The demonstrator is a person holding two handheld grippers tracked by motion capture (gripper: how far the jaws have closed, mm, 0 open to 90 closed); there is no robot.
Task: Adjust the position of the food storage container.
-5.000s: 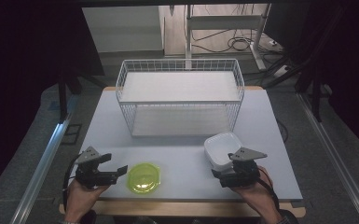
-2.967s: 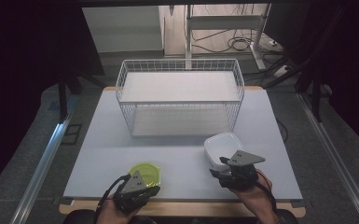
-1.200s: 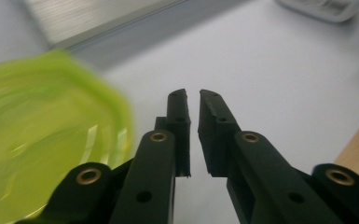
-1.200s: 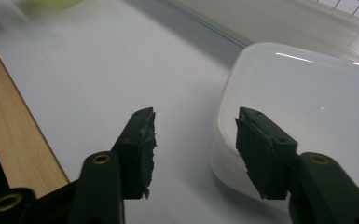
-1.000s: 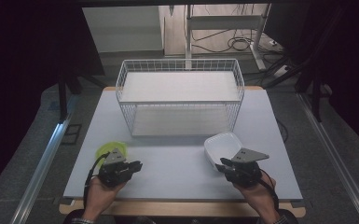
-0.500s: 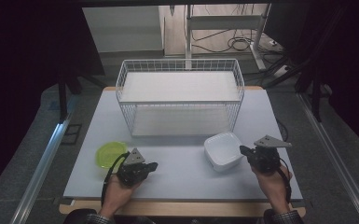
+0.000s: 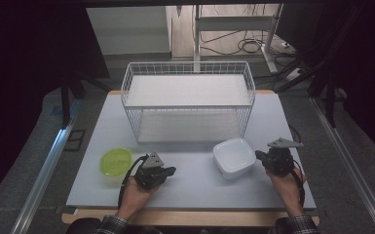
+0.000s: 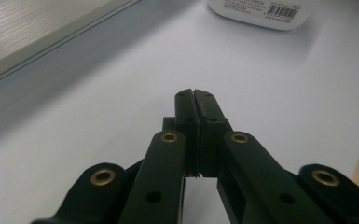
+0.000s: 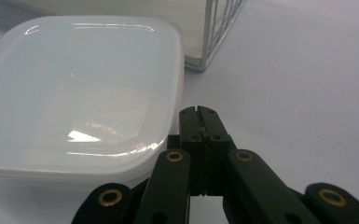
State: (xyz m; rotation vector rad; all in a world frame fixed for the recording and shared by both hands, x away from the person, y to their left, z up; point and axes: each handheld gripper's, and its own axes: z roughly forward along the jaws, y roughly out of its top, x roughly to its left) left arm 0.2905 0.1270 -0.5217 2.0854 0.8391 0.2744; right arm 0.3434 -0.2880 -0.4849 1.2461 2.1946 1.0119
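Fingers of the left gripper (image 8: pixel 193 95) and right gripper (image 9: pixel 198 112) pressed together empty, beside a glossy white square container (image 9: pixel 79 88).

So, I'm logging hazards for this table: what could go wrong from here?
The right gripper, jaws shut, sits close beside the white lidded container; a sideways nudge could shove it toward the wire basket. The green lid lies near the table's left edge and could be knocked off by the left gripper.
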